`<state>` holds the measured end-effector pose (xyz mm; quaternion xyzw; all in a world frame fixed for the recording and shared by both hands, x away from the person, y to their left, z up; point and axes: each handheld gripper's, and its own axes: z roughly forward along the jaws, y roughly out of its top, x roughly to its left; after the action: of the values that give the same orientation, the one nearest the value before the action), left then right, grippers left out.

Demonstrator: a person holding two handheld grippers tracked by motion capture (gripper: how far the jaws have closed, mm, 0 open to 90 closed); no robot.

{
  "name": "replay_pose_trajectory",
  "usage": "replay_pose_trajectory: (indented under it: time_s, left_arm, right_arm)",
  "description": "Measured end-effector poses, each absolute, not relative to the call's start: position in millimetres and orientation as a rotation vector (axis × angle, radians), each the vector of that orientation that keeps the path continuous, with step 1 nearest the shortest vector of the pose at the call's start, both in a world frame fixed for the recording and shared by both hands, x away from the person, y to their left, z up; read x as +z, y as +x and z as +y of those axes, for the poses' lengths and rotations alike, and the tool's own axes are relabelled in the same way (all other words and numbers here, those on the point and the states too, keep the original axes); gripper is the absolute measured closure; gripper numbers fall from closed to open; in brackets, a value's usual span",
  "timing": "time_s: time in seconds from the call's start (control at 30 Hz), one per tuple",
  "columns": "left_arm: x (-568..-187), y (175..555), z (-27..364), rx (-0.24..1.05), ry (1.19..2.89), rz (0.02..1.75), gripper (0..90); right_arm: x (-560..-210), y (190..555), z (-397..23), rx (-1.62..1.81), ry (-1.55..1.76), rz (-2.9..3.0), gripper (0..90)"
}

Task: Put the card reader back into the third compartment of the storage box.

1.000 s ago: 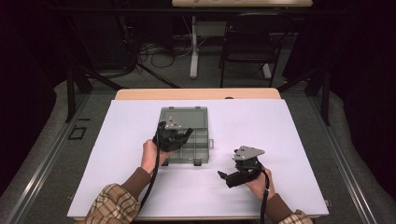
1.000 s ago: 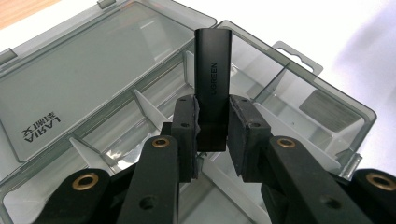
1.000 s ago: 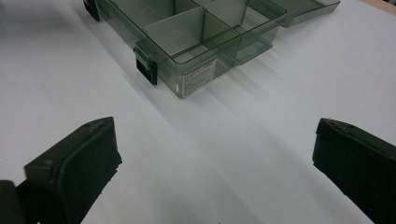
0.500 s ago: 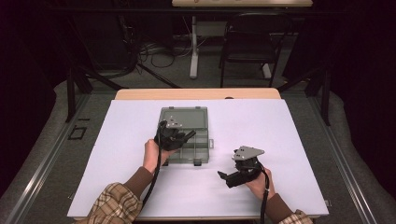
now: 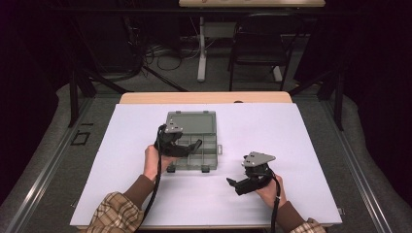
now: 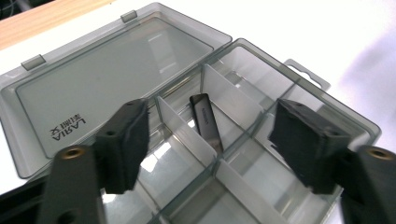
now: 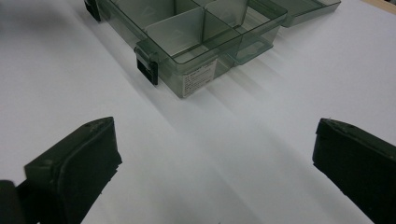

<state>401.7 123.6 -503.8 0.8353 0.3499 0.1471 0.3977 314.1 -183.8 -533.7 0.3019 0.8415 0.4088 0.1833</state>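
A clear grey compartment box (image 5: 210, 151) lies open on the white table, its lid (image 5: 191, 122) folded flat behind it. In the left gripper view a small dark flat stick (image 6: 206, 121) rests in one middle compartment of the box (image 6: 299, 93). My left gripper (image 5: 187, 144) hovers over the box's front half, open, with nothing between its jaws (image 6: 210, 140). My right gripper (image 5: 237, 183) is held low over the table to the right of the box, open and empty (image 7: 210, 154). It looks at the box's front corner and black latch (image 7: 147, 68).
The white sheet (image 5: 301, 141) covers the table, with a wooden strip (image 5: 204, 97) at the far edge. Beyond the table stand a chair (image 5: 257, 43), stand legs and cables on the floor. Bare sheet lies to the box's left and right.
The left gripper has shifted slightly over the box. The right hand has stayed put.
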Motion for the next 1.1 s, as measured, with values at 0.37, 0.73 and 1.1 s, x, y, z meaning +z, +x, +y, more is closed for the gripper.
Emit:
replay_pose_trajectory:
  time_s: [0.37,0.73,1.1]
  left_arm:
    - [-500,390,146,0.396,2.098,0.862,12.9]
    - [-503,384,159,0.397,2.121,0.848,3.9]
    - [-505,384,174,0.393,2.148,0.836,0.0]
  right_arm:
    - [-534,314,-183,1.149,0.851,2.377,0.0]
    - [-534,314,-183,1.146,0.849,2.378,0.0]
    - [-534,316,-183,1.165,0.861,2.376,0.0]
